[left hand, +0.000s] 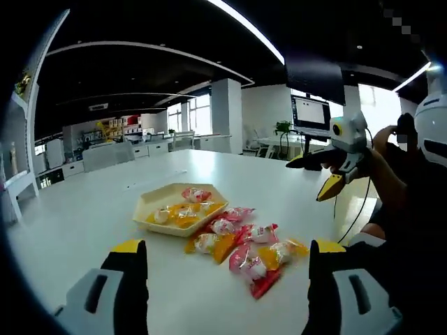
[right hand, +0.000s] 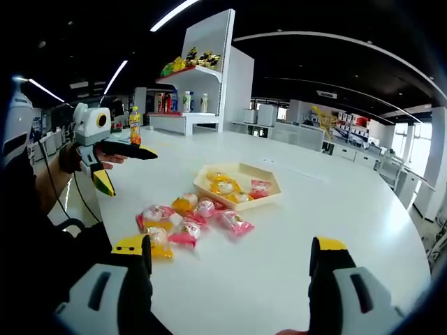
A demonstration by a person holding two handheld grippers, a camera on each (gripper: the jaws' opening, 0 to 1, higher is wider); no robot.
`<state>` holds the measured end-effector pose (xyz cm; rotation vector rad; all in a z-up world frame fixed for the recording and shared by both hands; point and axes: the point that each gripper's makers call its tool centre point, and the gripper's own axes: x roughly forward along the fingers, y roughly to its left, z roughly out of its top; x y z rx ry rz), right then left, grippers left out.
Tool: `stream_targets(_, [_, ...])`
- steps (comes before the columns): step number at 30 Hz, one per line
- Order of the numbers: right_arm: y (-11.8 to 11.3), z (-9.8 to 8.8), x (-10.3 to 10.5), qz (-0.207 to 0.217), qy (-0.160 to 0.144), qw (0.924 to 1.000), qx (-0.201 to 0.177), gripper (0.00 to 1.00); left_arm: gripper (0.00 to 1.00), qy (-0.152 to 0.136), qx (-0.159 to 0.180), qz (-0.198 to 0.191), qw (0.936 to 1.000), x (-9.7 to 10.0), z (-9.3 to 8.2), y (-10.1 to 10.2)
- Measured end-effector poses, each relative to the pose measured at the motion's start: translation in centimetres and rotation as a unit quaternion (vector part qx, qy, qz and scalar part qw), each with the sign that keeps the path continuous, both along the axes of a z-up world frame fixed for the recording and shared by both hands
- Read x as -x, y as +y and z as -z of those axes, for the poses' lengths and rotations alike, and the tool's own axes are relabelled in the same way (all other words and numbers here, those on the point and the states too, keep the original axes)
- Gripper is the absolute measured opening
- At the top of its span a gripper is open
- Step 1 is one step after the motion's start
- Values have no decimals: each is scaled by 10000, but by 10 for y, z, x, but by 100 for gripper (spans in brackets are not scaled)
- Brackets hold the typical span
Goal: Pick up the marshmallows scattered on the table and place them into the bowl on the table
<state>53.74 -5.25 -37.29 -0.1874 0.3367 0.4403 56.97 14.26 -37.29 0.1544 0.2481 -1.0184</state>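
Observation:
A pale yellow hexagonal bowl [left hand: 142,211] [right hand: 242,206] sits mid-table on the white table [left hand: 84,223] [right hand: 335,209] and holds a few wrapped marshmallows. Several more marshmallows [left hand: 244,246] [right hand: 183,220] in pink and orange wrappers lie scattered just beside it on my side. My left gripper [left hand: 227,257] hovers open above the near table edge, with nothing between its jaws; in the right gripper view it hangs open [right hand: 117,167] in a hand at the left. My right gripper [right hand: 230,252] is open and empty too, and it also hangs at the right [left hand: 318,176] in the left gripper view.
A white shelf [right hand: 190,87] with bottles and snack packs stands beyond the table's far end. A monitor [left hand: 311,113] stands behind the table. The person's dark sleeve [left hand: 412,209] and a cable hang along the near table edge.

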Motion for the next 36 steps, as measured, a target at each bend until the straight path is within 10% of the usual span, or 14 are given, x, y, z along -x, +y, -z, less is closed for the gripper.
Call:
stream_targets(19, [4, 11, -18, -32, 128, 9999, -9, 89, 94, -173, -84, -65, 9998, 1, 2, 7])
stream_targets(36, [7, 57, -89, -67, 407, 9991, -132, 82, 91, -162, -251, -18, 9996, -1, 12, 4])
